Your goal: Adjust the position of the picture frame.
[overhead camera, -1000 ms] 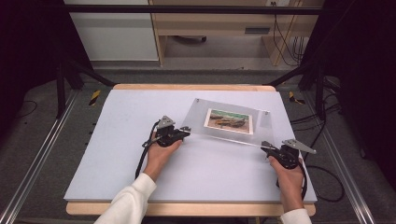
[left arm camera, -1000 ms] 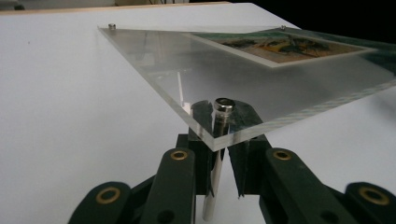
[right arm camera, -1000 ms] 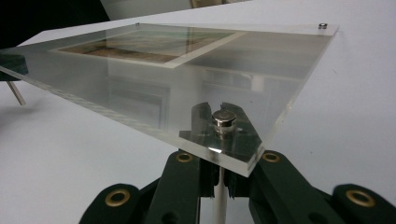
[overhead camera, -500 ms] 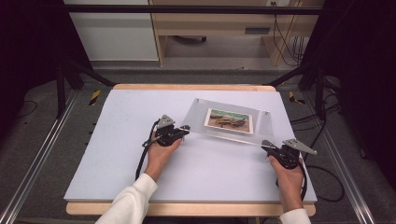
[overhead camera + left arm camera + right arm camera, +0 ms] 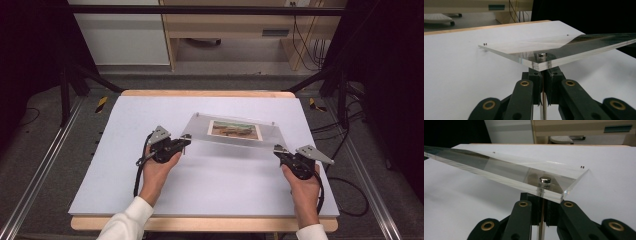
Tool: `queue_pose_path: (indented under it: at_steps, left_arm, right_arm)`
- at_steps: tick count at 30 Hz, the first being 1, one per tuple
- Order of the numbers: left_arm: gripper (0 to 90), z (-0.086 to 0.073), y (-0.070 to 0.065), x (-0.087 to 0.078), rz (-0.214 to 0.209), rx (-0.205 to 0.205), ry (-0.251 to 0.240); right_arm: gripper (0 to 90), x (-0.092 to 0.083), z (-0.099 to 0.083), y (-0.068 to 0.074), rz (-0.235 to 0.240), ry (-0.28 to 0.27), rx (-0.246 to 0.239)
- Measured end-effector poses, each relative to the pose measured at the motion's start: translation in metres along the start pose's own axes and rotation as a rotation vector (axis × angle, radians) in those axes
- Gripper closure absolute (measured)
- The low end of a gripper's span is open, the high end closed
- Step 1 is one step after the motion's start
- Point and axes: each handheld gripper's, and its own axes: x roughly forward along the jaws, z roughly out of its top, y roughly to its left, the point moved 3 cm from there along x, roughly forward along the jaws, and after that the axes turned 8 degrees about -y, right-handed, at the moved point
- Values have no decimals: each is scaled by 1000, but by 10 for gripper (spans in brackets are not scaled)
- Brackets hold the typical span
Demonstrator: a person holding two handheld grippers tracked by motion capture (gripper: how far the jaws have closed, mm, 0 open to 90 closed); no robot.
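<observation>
On the white bench (image 5: 125, 165), the left gripper (image 5: 184, 143) sits at about 9 o'clock from the bench's middle, held in the person's left hand (image 5: 157, 170). Its fingers (image 5: 535, 81) are pressed together on a thin metal leg that hangs below the near left corner of the clear acrylic frame (image 5: 235, 131), under a silver screw cap (image 5: 541, 56).

The acrylic frame, with a landscape photo (image 5: 235, 129) in its middle, spans the space between the two grippers near the bench's centre, toward 12 o'clock from it. In both gripper views, white bench surface shows beneath its near edge.

At about 3 o'clock, the right gripper (image 5: 278, 151) is held in the right hand (image 5: 302, 187). Its fingers (image 5: 534, 202) are pressed together on a thin leg under the frame's near right corner, below another silver screw cap (image 5: 545, 180).
</observation>
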Motion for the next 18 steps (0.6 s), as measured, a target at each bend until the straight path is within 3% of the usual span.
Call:
queue_pose_path:
  at_steps: [10,18]
  left_arm:
    - [831,-2,21,-39,57,6,-41]
    - [830,2,32,-57,91,17,-79]
  right_arm:
    - [847,29,9,32,66,-1,-36]
    - [847,46,14,48,103,-11,-45]
